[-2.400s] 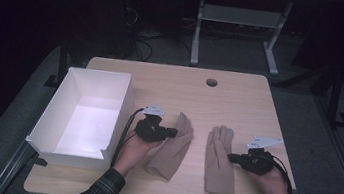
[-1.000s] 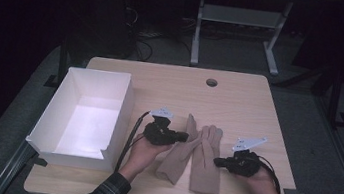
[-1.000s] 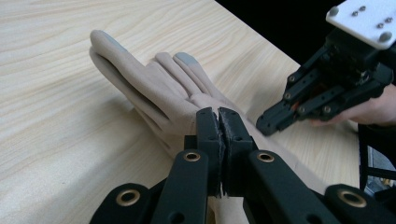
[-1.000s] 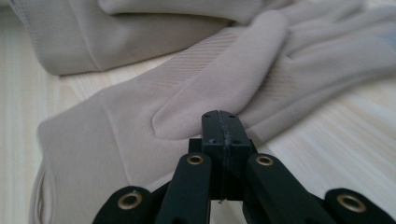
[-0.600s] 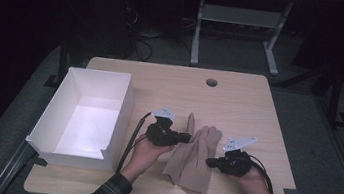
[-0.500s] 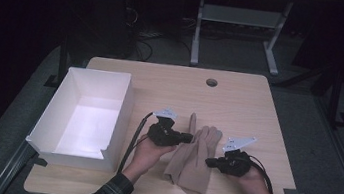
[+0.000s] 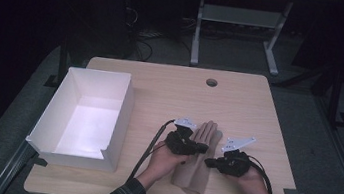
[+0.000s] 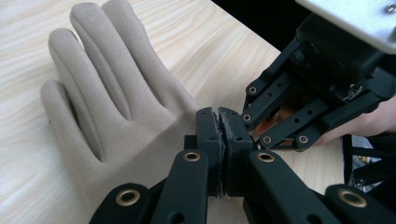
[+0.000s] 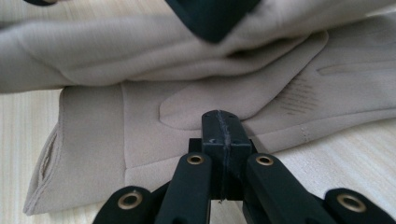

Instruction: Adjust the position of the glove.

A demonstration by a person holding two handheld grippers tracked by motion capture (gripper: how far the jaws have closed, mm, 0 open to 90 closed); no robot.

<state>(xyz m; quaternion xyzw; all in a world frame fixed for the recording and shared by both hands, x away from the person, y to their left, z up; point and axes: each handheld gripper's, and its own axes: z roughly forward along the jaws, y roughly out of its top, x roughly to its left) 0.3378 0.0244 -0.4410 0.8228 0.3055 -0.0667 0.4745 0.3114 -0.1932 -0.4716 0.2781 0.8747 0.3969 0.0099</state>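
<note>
- The gloves [image 7: 197,162], two tan ones stacked one over the other, lie near the front edge of the tabletop [image 7: 259,108] in the high view, fingertips pointing away from the person, so the long axis runs front to back. The left gripper [image 7: 202,148] comes at the stack from its left edge, the right gripper [image 7: 208,163] from its right; both sit at the stack itself, neither clearly nearer. A white box [image 7: 88,111] stands open well apart to the left, on the left gripper's side.
- In the left gripper view, the upper glove [image 8: 109,100] spreads flat to the left of the fingers [image 8: 208,128], which are pressed together; whether a fold of cloth is caught between them I cannot tell. The right gripper [image 8: 247,121] faces them just beside.
- In the right gripper view, the fingers [image 9: 212,126] are closed tight over the edge of the lower glove [image 9: 154,135], by its thumb; a pinch on the fabric looks likely, not certain. The upper glove hangs bunched above. I judge any carry to the box would go leftward, across the long axis.
</note>
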